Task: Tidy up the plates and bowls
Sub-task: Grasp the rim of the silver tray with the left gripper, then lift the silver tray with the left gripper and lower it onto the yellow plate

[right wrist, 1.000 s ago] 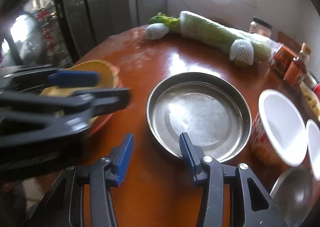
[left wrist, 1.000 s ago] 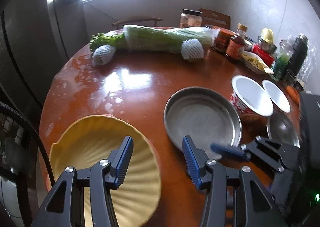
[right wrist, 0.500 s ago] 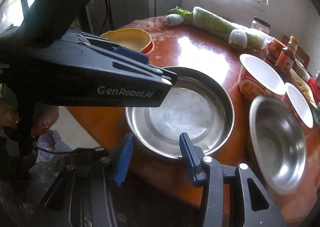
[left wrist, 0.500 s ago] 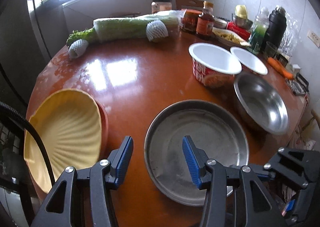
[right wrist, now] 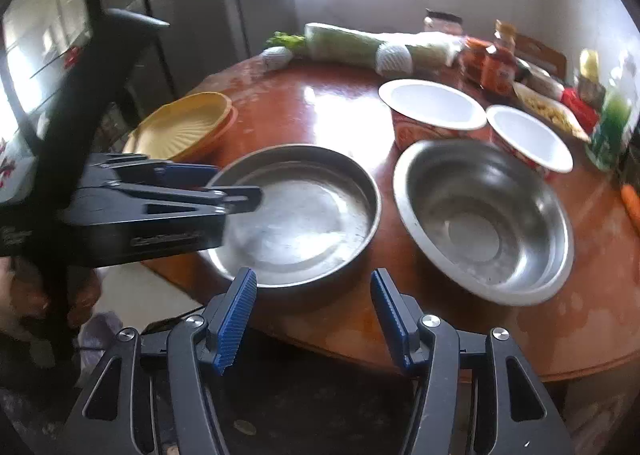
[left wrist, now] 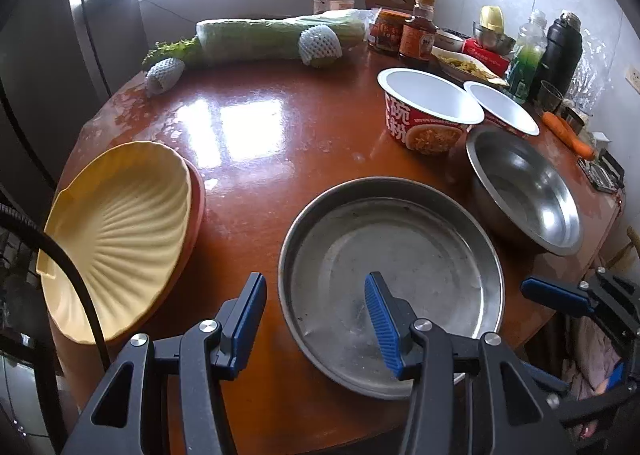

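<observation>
A flat steel pan (left wrist: 394, 255) sits near the table's front edge, also in the right wrist view (right wrist: 304, 211). A deeper steel bowl (left wrist: 528, 191) stands to its right (right wrist: 484, 215). A yellow shell-shaped plate (left wrist: 116, 231) lies on an orange plate at the left edge (right wrist: 180, 127). Two white-lined noodle bowls (left wrist: 430, 107) (left wrist: 504, 111) stand behind. My left gripper (left wrist: 316, 315) is open, its right finger over the pan's near rim. My right gripper (right wrist: 312, 307) is open and empty, off the table's front edge before the pan.
The round red-brown table (left wrist: 280, 127) carries a long wrapped cabbage (left wrist: 272, 35) and two netted fruits at the back. Jars, sauce bottles, a flask and a carrot (left wrist: 566, 129) crowd the back right. A fridge stands to the left.
Both grippers have drawn back toward the table's front edge. The right gripper has swung right, so the steel bowl now shows ahead of it. Both stay open and empty.
</observation>
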Motion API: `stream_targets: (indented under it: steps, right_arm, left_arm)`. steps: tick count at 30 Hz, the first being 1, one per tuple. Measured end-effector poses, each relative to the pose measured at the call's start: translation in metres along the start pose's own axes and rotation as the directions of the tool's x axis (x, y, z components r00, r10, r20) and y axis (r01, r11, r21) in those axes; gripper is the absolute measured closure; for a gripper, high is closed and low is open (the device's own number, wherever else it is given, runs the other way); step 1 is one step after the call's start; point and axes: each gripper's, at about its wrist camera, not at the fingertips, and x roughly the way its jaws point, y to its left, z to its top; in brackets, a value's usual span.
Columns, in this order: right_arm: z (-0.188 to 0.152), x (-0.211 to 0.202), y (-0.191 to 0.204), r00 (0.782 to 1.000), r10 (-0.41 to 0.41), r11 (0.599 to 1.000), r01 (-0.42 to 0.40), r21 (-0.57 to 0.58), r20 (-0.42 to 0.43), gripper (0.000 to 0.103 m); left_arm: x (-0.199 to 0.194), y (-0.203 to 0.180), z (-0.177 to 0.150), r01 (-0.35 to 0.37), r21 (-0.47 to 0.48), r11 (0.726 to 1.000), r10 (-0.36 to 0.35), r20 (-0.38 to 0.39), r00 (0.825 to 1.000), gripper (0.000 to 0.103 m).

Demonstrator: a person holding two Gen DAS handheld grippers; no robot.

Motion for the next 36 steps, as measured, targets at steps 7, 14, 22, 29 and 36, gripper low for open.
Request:
stream_targets:
  steps: [7,14,22,29,36]
  right_arm:
    - [0.006,0.01,-0.007,0.999,-0.007,0.997,0.004,0.071,0.044,0.047]
    - [0.01,0.027,-0.007,0.998,-0.045,0.997,0.042,0.058,0.037,0.06]
    - [0.008,0.033,-0.001,0.995,-0.087,0.996,0.086,0.028,0.046,0.062]
    - [0.008,0.031,0.0,0.996,-0.077,0.997,0.075,0.036,0.038,0.062]
    - [0.011,0.022,0.004,0.996,-0.07,0.997,0.068,0.03,0.062,0.062]
  left_arm:
    - [0.009,0.001,-0.003,0.001,-0.019,1.0,-0.002,-0.013,1.0,0.052]
    - [0.01,-0.005,-0.006,0.007,0.004,1.0,-0.007,0.004,1.0,0.052]
    - [0.007,-0.007,-0.01,-0.032,0.004,0.999,0.032,0.036,0.999,0.056]
    - [-0.009,-0.01,-0.014,-0.046,0.016,0.999,0.045,0.072,0.996,0.057]
    - [-0.02,-0.005,-0.014,-0.038,0.0,0.999,0.038,0.088,0.995,0.057]
